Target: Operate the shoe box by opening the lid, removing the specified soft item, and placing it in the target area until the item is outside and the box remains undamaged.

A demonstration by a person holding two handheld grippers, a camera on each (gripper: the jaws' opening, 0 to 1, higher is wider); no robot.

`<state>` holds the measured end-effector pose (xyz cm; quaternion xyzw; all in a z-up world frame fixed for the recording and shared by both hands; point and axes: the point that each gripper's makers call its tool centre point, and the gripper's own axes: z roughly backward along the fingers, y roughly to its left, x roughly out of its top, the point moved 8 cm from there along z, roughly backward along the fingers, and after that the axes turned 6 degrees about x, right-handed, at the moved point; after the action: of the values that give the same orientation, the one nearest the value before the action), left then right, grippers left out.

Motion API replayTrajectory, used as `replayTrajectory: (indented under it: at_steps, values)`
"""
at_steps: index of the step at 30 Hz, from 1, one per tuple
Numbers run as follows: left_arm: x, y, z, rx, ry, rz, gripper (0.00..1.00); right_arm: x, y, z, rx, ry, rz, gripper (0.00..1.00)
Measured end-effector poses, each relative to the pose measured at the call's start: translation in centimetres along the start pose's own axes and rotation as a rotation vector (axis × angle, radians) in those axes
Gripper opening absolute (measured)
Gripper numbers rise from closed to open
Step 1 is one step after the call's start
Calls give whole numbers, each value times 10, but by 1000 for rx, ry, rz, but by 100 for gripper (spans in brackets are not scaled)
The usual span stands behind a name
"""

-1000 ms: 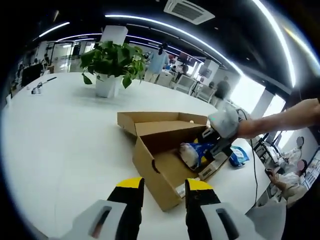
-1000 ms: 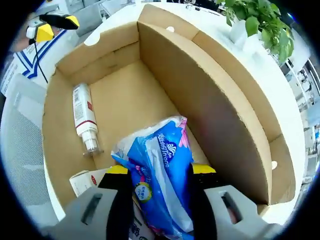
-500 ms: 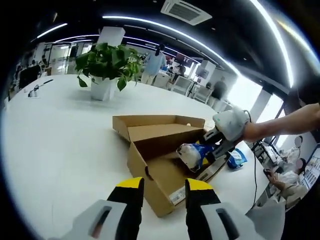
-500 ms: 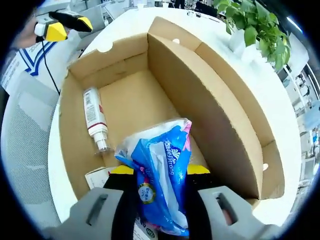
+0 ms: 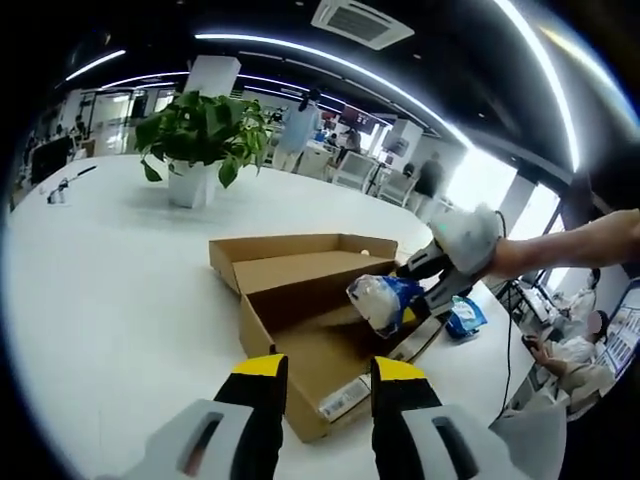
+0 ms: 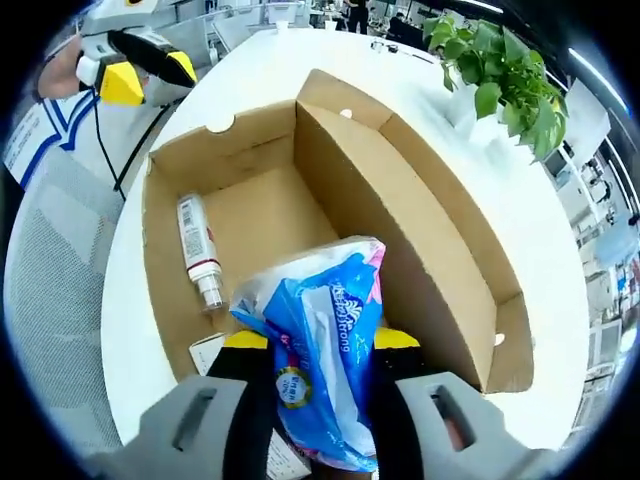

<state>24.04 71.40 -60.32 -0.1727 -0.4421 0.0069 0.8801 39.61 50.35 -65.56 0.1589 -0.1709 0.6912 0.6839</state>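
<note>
An open brown cardboard shoe box [image 5: 300,330] [image 6: 400,220] lies on the white round table, its lid folded back. My right gripper [image 6: 322,342] is shut on a blue-and-white soft tissue pack [image 6: 320,350], held up above the box floor. In the left gripper view that pack [image 5: 380,298] hangs over the box's right end, held by the right gripper [image 5: 425,280] in a person's hand. My left gripper [image 5: 322,368] hovers open in front of the box's near corner, holding nothing.
Inside the box lie a small white bottle [image 6: 198,252] and a white carton [image 6: 205,352]. A potted green plant [image 5: 195,140] [image 6: 490,80] stands beyond the box. A blue packet [image 5: 465,318] lies on the table at the right. Office chairs and people fill the background.
My right gripper has lifted the tissue pack up from the box floor to above the rim. The left gripper stays open while its view has drifted slightly.
</note>
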Motion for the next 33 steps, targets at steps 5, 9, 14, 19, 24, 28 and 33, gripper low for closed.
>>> replayTrajectory:
  at_steps: [5, 9, 14, 19, 24, 28, 33]
  values:
    - [2, -9, 5, -6, -2, -10, 33, 2, 4, 11, -21, -7, 31, 31]
    - [4, -13, 7, -11, -4, -15, 33, 4, 5, 20, -35, -14, 37, 31]
    - [7, -17, 9, -17, -8, -23, 33, 8, 6, 31, -52, -21, 59, 31]
    - [9, -22, 9, -27, -6, -34, 33, 8, 7, 43, -67, -30, 58, 31]
    - [11, -25, 11, -35, -3, -47, 33, 2, 5, 54, -87, -35, 45, 31]
    - [13, -26, 11, -39, -4, -48, 33, 1, 1, 67, -103, -80, -5, 31]
    - [17, -31, 9, -48, -4, -54, 33, -6, -1, 80, -127, -72, 2, 31]
